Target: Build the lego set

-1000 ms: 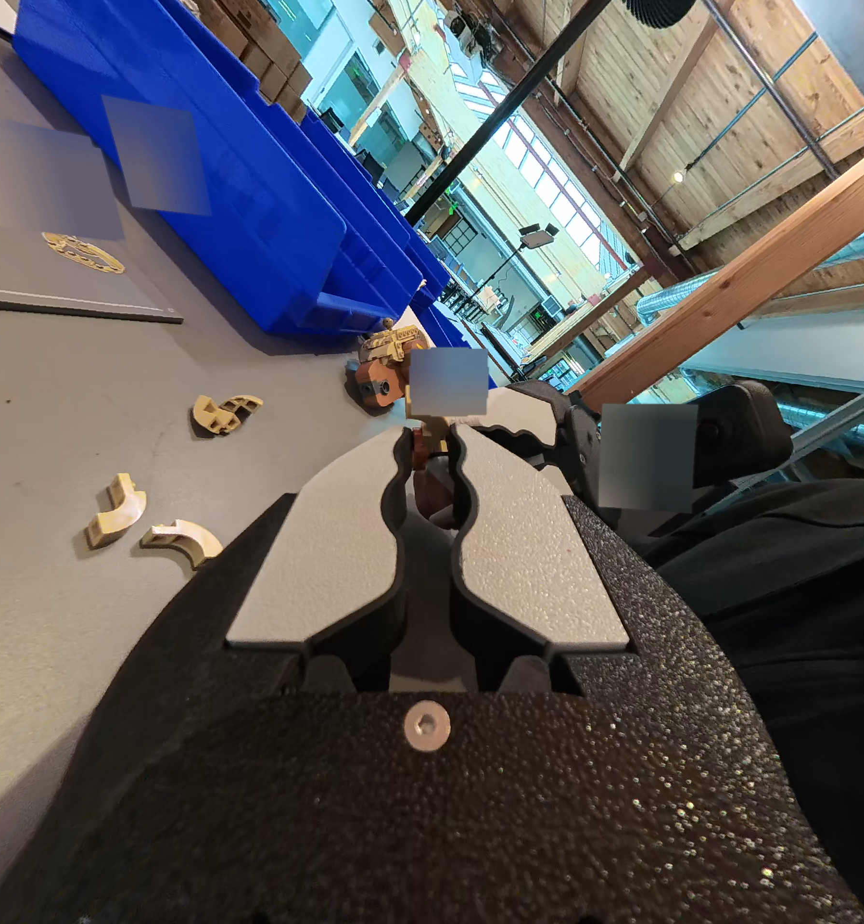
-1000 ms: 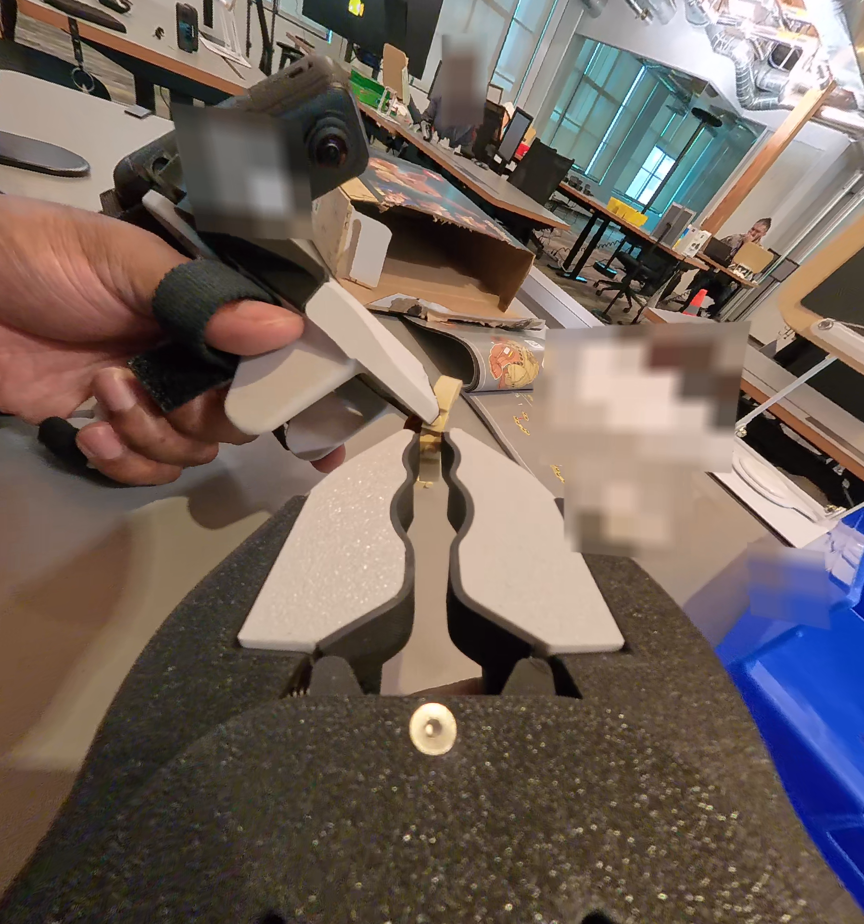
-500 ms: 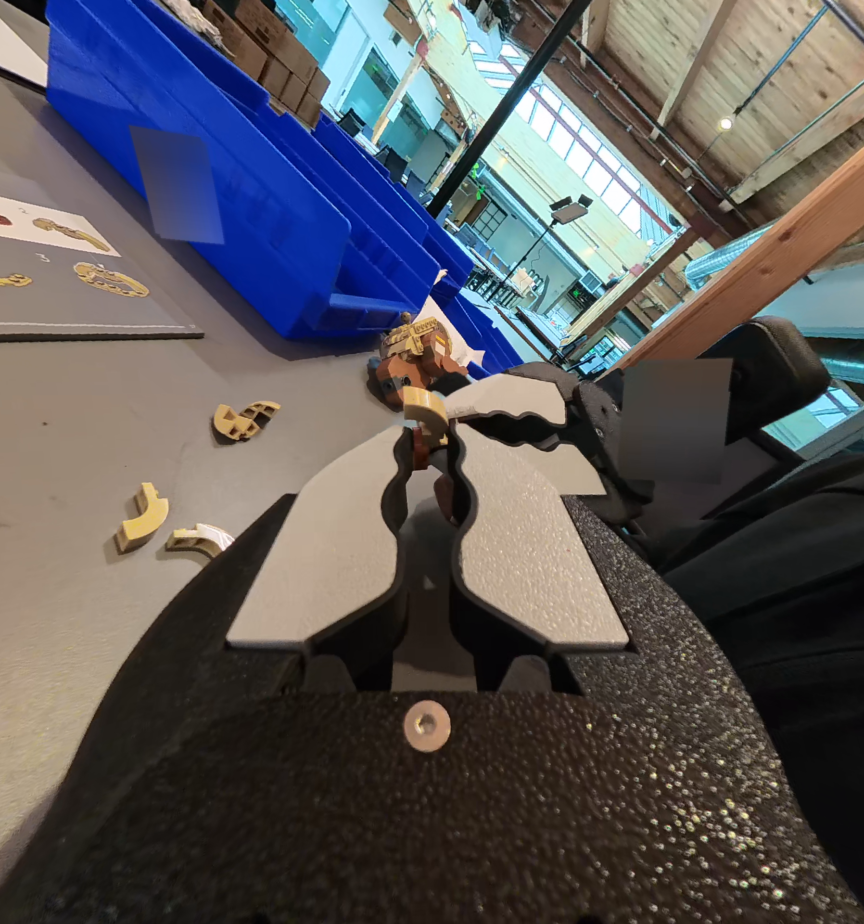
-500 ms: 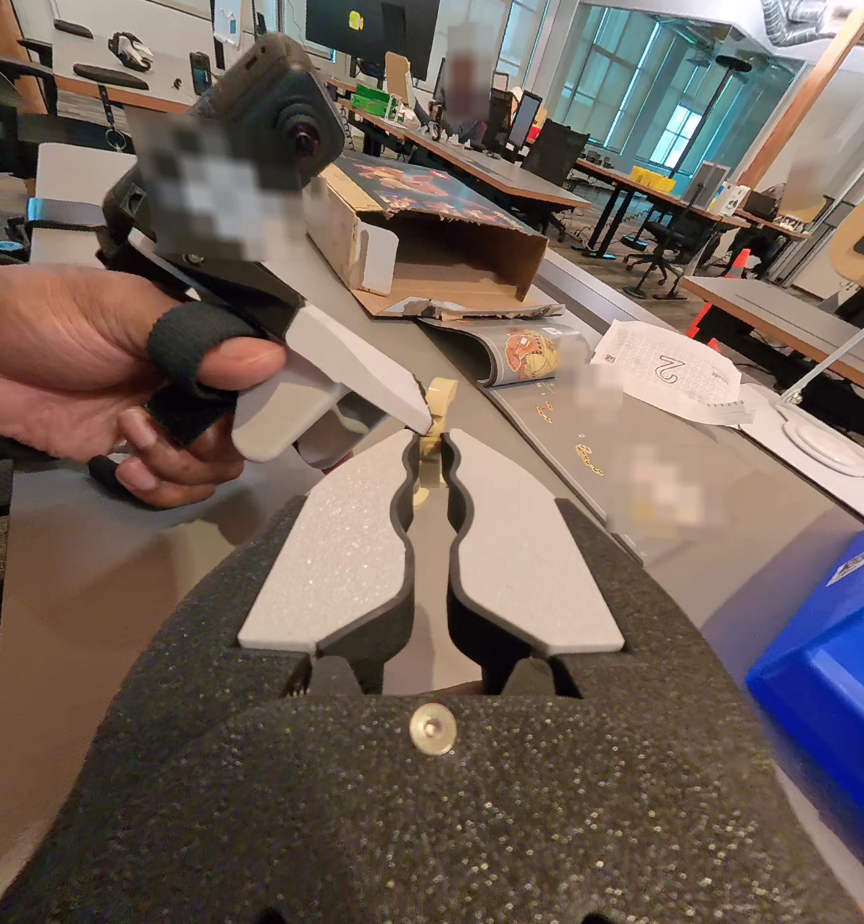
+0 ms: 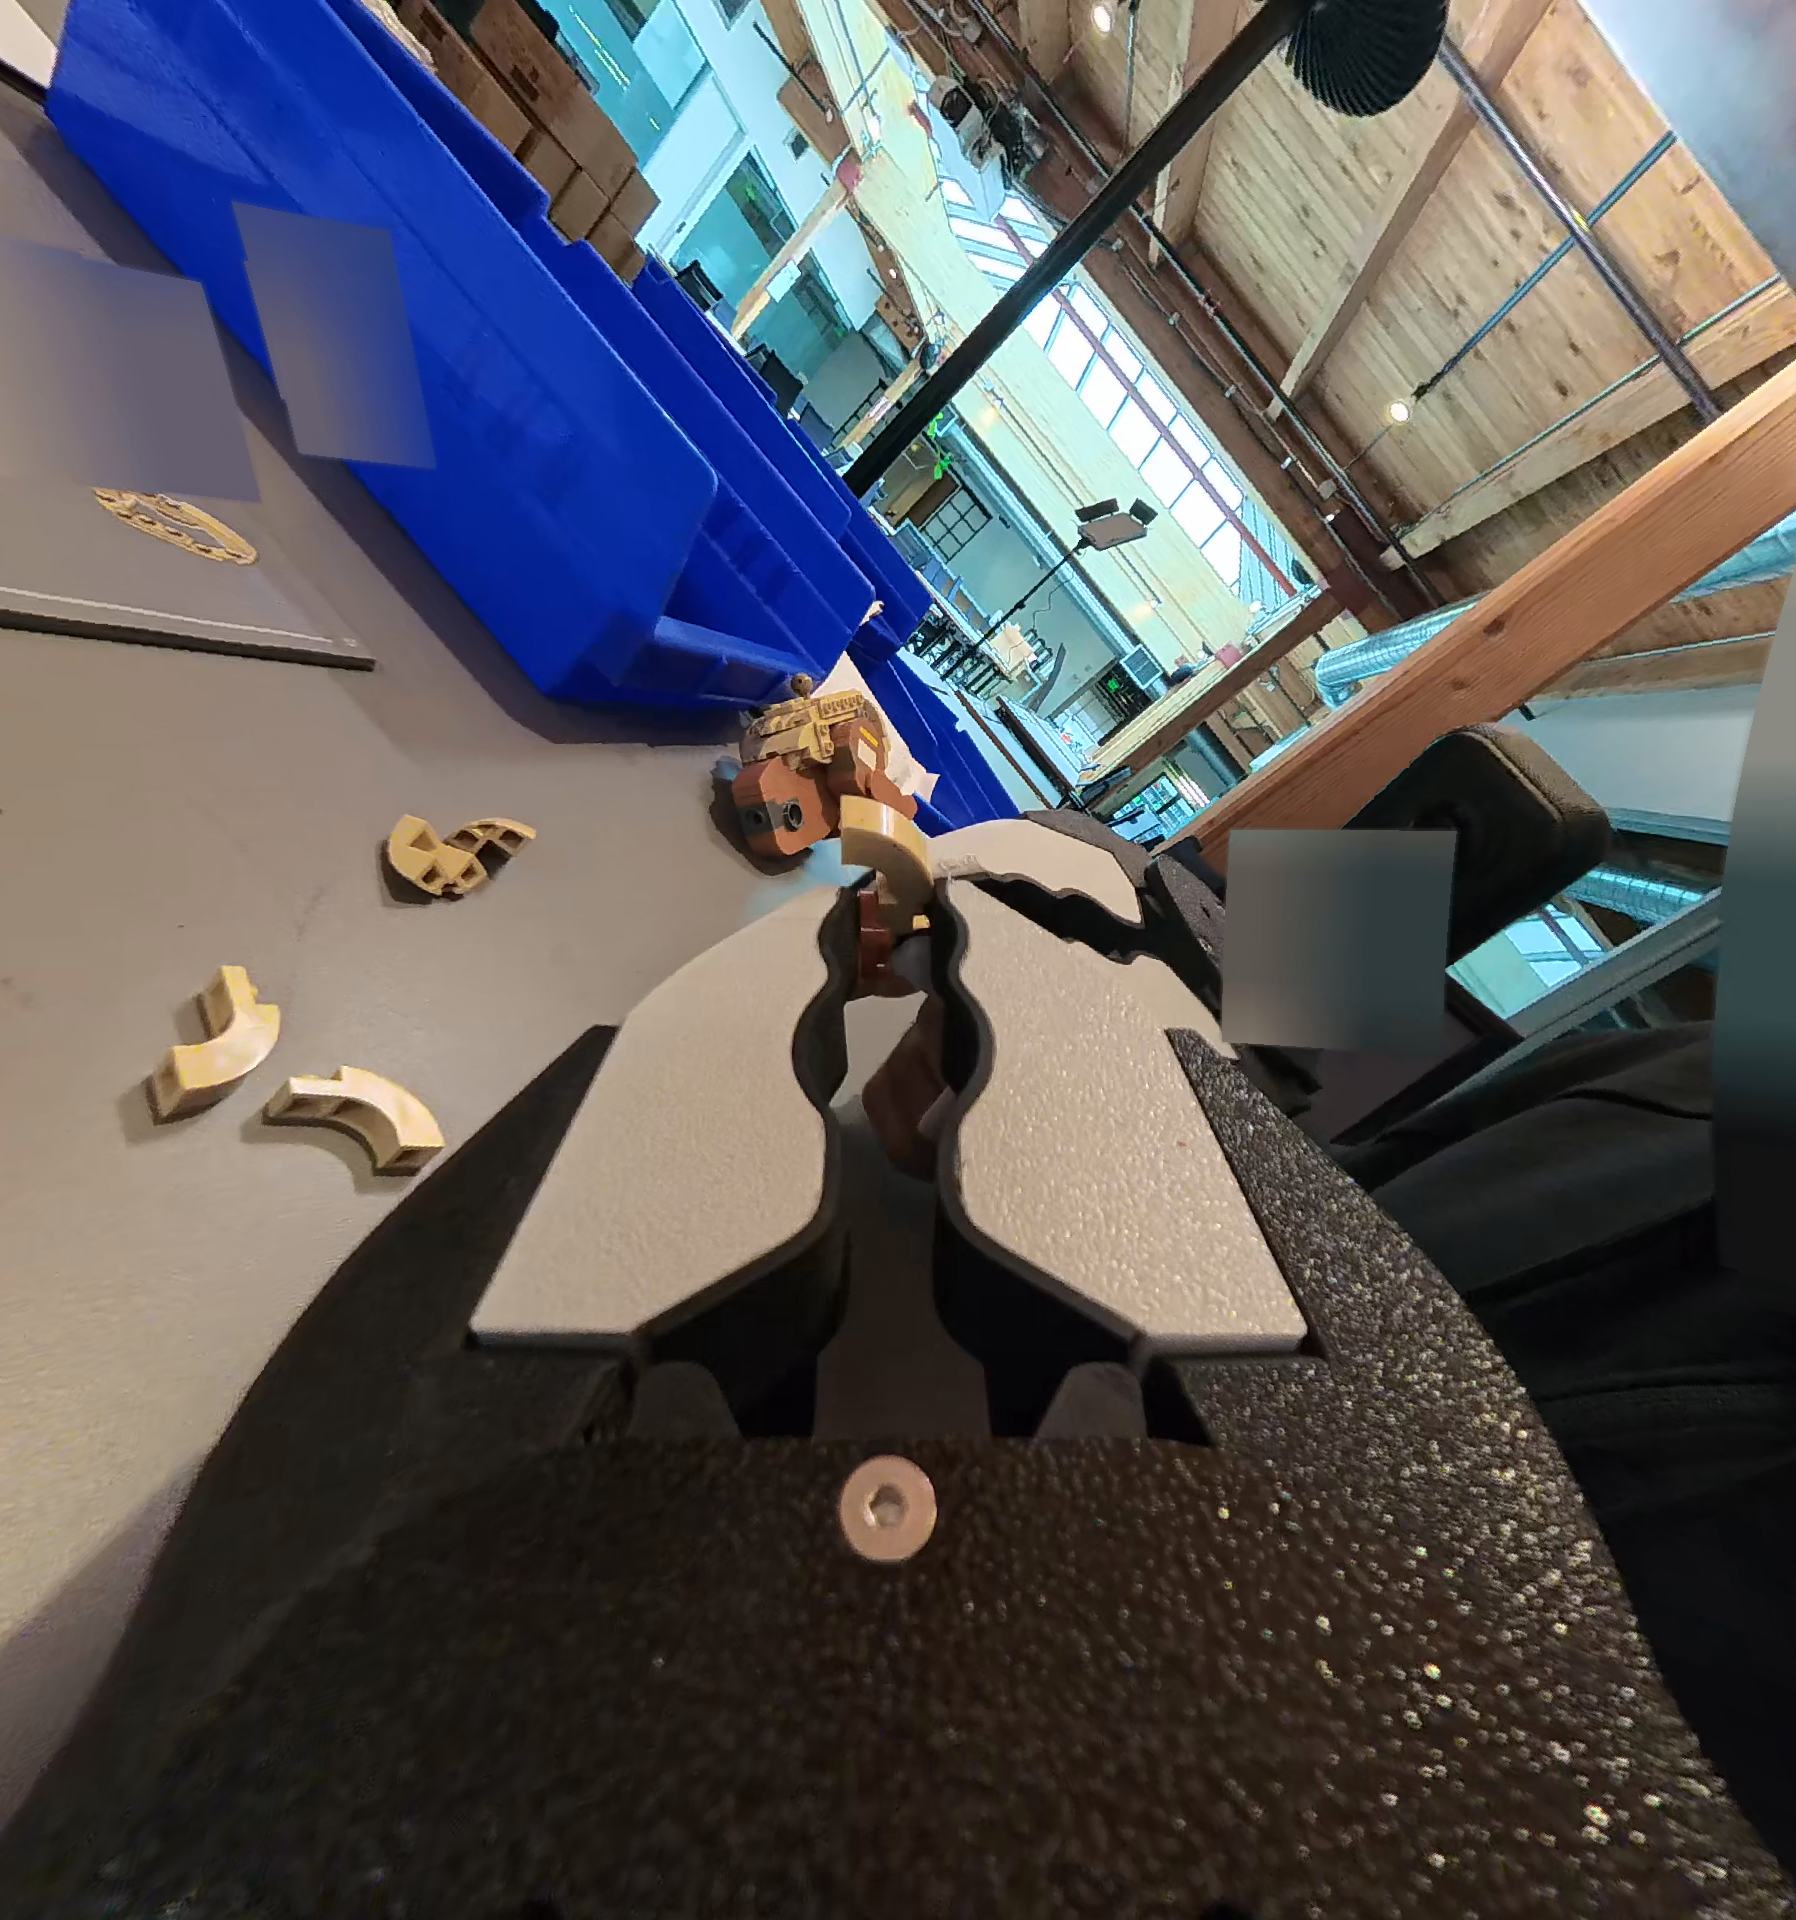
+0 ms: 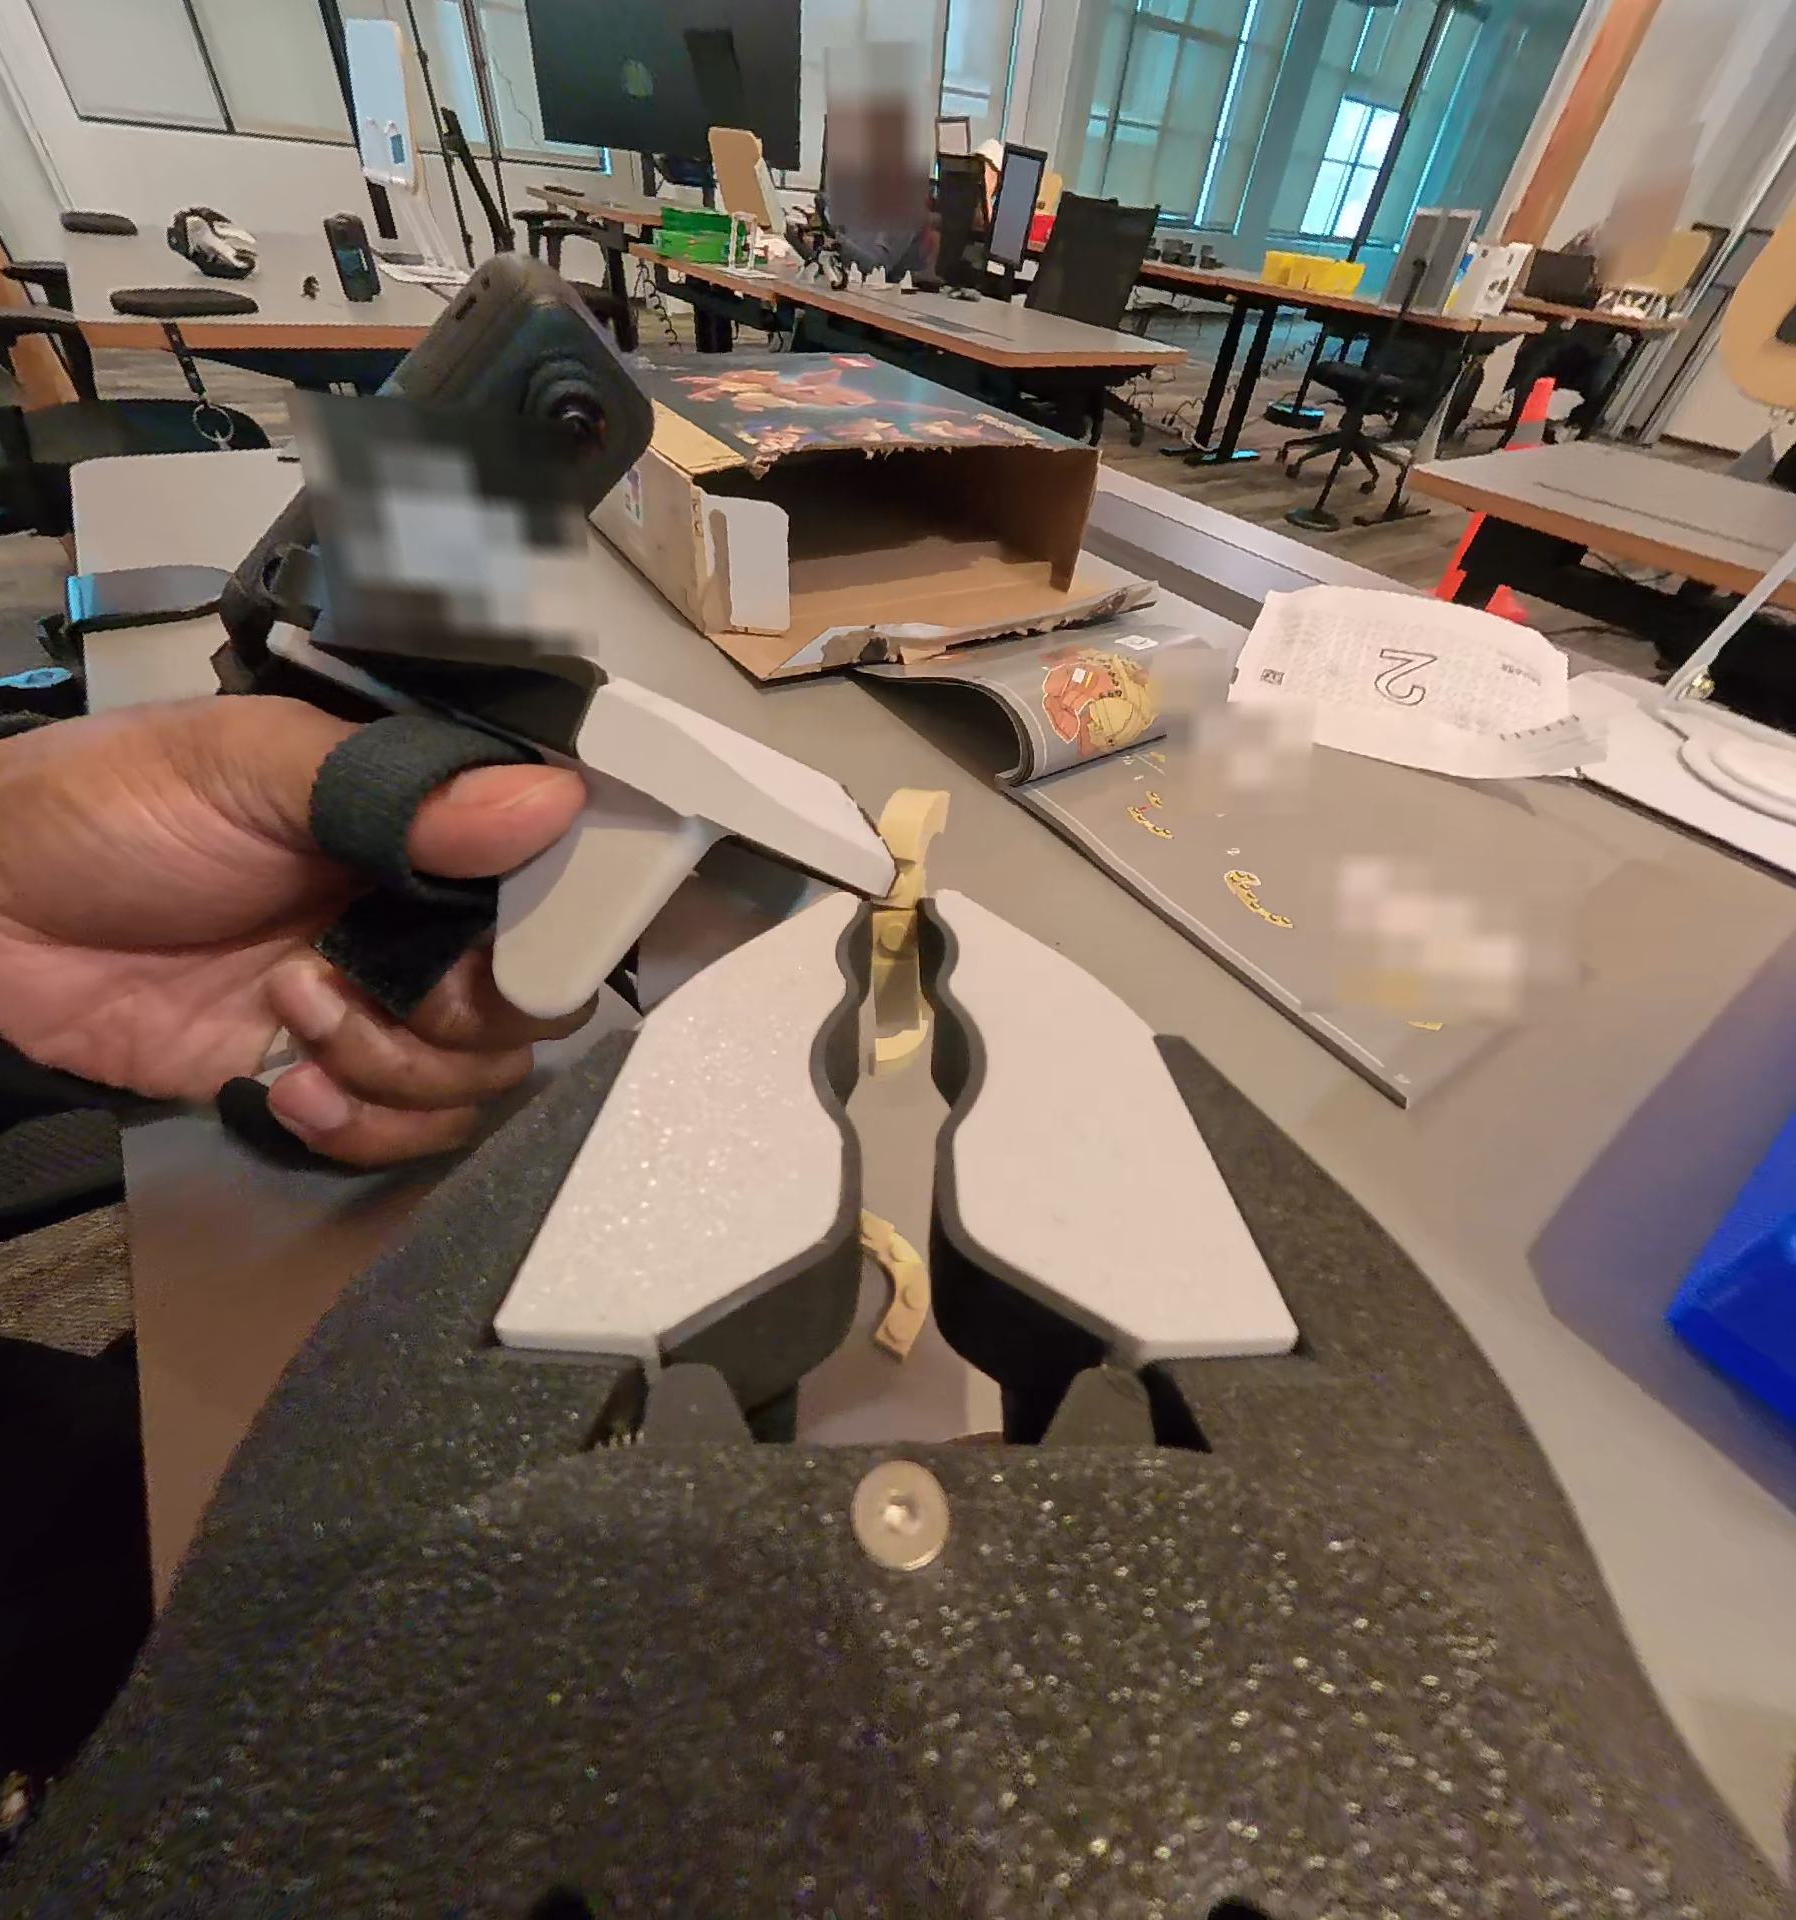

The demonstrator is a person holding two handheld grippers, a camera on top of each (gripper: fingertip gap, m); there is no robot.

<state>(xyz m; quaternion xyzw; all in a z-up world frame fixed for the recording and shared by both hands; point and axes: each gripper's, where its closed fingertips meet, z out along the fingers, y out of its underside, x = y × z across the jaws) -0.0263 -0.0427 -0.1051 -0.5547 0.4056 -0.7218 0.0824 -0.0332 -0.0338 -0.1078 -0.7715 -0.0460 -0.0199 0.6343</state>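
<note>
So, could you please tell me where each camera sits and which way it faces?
Left wrist view: on the left hand-held gripper, looking along its fingers past a brown piece toward blue bins.
Right wrist view: on the right hand-held gripper, facing a cardboard box; a hand shows.
Shared: the tan curved piece, both grippers.

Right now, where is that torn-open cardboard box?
In the right wrist view, the cardboard box lies on the grey table, behind the left gripper and beside the open booklet.
</note>
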